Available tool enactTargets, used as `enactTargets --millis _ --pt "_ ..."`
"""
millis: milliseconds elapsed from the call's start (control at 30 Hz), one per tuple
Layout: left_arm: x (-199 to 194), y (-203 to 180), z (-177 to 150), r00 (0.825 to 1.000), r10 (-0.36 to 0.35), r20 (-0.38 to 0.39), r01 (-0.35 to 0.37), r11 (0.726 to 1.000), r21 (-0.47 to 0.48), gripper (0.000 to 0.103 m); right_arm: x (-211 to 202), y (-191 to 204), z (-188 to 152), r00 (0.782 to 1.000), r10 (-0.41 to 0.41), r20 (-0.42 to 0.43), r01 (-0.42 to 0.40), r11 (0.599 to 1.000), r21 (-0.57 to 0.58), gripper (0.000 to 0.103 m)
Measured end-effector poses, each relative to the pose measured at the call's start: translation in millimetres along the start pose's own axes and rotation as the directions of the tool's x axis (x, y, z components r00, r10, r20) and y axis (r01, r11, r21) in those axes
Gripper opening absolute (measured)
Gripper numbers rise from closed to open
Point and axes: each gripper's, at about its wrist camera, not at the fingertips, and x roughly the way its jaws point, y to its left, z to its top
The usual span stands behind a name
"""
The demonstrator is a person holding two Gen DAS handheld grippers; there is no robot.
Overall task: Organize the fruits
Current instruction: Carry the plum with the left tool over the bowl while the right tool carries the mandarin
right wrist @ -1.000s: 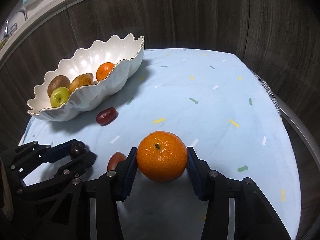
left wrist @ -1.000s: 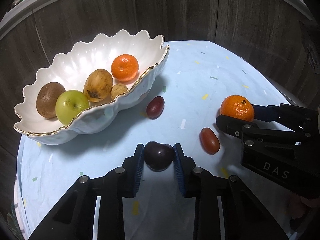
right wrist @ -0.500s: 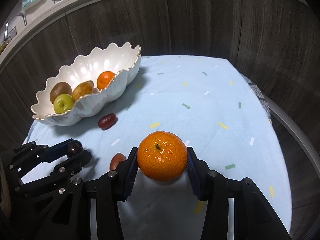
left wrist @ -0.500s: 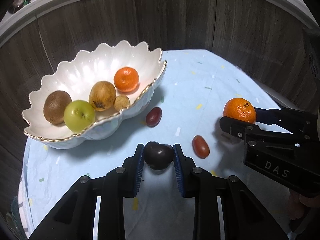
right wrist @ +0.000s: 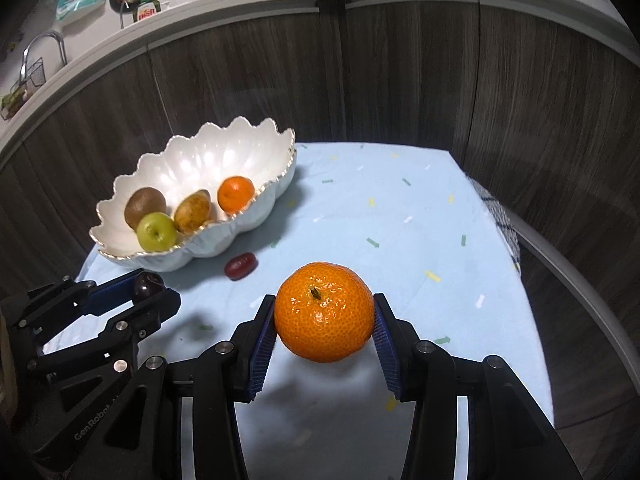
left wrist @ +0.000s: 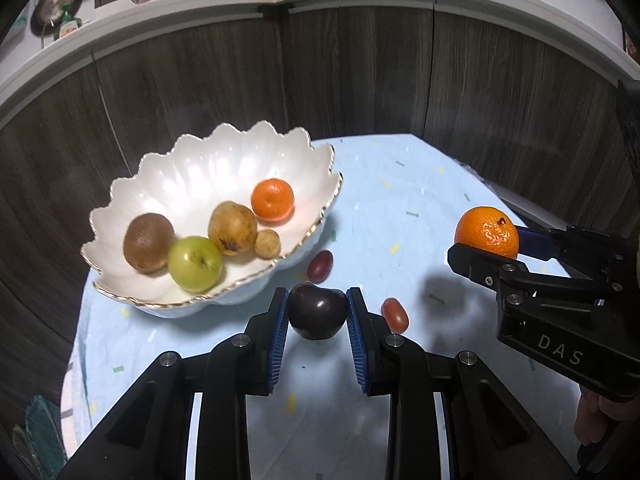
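Note:
My left gripper [left wrist: 317, 316] is shut on a dark plum [left wrist: 318, 311], held above the blue tablecloth [left wrist: 380, 208]. My right gripper [right wrist: 324, 320] is shut on a large mandarin [right wrist: 324, 311], also clear of the cloth. The white scalloped bowl [left wrist: 192, 176] stands at the left rear and holds a kiwi [left wrist: 148, 242], a green apple [left wrist: 195, 263], a brown pear-like fruit [left wrist: 232, 228], a small walnut-like ball [left wrist: 267, 243] and a small mandarin [left wrist: 273, 200]. On the cloth, two small red fruits [left wrist: 320, 266] [left wrist: 395, 315] lie in front of the bowl.
Dark wood panelling [right wrist: 400, 80] curves round the table's far side, with a white counter [right wrist: 240, 0] carrying kitchenware above it. The table edge falls away at the right [right wrist: 512, 232]. A person's hand [left wrist: 596, 420] shows at the lower right of the left wrist view.
Both grippers have risen with their fruit; the bowl, the cloth and the red fruits look smaller and lower, and more of the wall and counter shows.

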Motion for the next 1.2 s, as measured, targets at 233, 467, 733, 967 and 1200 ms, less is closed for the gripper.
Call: enactTargets --millis 233,467,733,967,1200 --pt "-14.3 10.2 6.8 0.999 0.007 0.033 -0.006 1.0 -0.025 0.029 -13.5 9.7 11.8 0.999 0.006 0.034 -0.006 1.0 -0.014 0.047" --pt "-23.6 24.9 11.7 0.999 0.022 0.049 -0.02 0.999 -0.049 0.029 -21.6 18.8 23.3 0.998 0.013 0.06 -0.012 1.0 -0.024 0.047" --pt "-31.0 44.6 22.1 0.997 0.053 0.058 -0.049 0.996 -0.075 0.029 -25.7 31.1 40.9 0.995 0.026 0.095 -0.022 0.999 -0.044 0.047" --pt "-34.9 59.9 31.9 0.995 0.074 0.073 -0.068 0.993 -0.092 0.029 -24.4 42.5 57.9 0.992 0.043 0.116 -0.036 0.997 -0.063 0.047" --pt "-35.9 75.2 42.5 0.992 0.09 0.089 -0.08 0.991 -0.109 0.029 -20.5 55.0 74.9 0.989 0.055 0.135 -0.044 0.996 -0.079 0.047"
